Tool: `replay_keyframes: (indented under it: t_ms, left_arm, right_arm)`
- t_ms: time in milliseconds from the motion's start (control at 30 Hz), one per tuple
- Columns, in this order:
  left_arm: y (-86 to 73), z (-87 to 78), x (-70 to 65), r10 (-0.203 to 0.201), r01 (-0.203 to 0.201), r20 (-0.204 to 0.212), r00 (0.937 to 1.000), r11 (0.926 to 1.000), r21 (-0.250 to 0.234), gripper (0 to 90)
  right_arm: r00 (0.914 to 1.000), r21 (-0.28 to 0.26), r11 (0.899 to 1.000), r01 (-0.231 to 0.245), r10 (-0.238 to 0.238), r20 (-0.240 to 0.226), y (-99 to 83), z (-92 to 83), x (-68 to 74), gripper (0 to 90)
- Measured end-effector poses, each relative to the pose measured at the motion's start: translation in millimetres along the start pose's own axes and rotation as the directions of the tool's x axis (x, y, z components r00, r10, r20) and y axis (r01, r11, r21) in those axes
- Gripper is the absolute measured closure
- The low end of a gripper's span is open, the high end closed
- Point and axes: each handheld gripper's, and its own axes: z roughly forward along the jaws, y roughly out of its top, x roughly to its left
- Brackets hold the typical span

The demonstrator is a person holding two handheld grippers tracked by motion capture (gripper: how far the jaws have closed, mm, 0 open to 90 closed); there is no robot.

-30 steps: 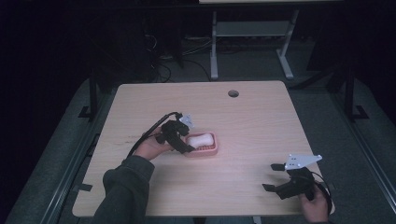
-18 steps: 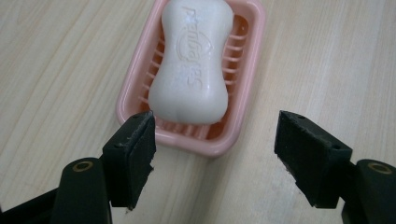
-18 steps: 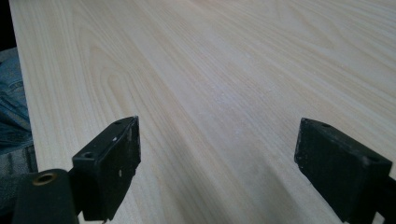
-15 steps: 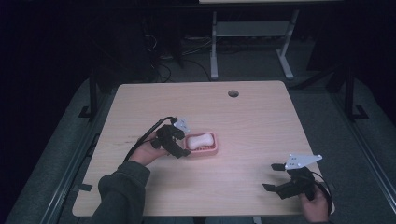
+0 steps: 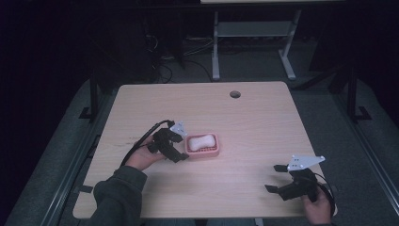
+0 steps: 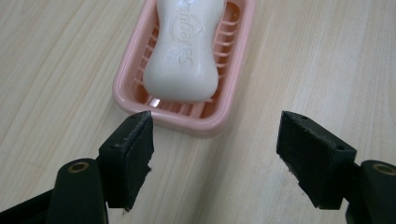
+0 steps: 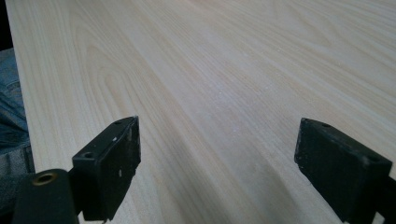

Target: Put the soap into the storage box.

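Compared with a second ago, the left gripper (image 5: 181, 151) is seen drawn back toward the left of the table (image 5: 254, 117), away from the soap dish (image 5: 203, 145), over which it was placed before. Its jaws have just been opening and are now spread wide; nothing is pinched between them, and the pads are seen clear of the dish's near rim in the left gripper view. The dish and the soap (image 5: 201, 141) are found where they were, near the middle of the table, just right of the left gripper.

The left gripper is made of matte black parts with blocky, squared pads (image 6: 132, 156), and a black cable is trailed from it. The soap dish (image 6: 140, 91) is a pink plastic tray, rounded at the corners, with a slatted floor. The soap (image 6: 183, 51) is a smooth white bar, pinched at the waist, with embossed lettering on top. The table is a pale wood-grain board with a round hole near its far edge.

At the right, the right gripper (image 5: 275, 178) is unchanged near the table's front corner, well apart from the dish, its jaws spread over bare wood with nothing held.
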Motion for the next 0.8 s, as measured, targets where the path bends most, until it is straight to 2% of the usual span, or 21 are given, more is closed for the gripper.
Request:
replay_keyframes:
  t_ms: [333,800]
  left_arm:
    - [-15.4,-8.8,-2.8,-0.019,0.019,-0.003,0.9998,0.9998,-0.002,25.9]
    - [-33.3,-15.4,-9.4,-0.018,0.018,-0.014,0.9997,0.9998,0.000,25.9]
  right_arm:
    - [1.0000,0.006,1.000,-0.005,0.005,0.006,-0.6,0.6,-0.9,14.2]
    - [0.9999,0.014,1.000,-0.010,0.010,0.008,-0.7,1.8,-1.0,14.1]
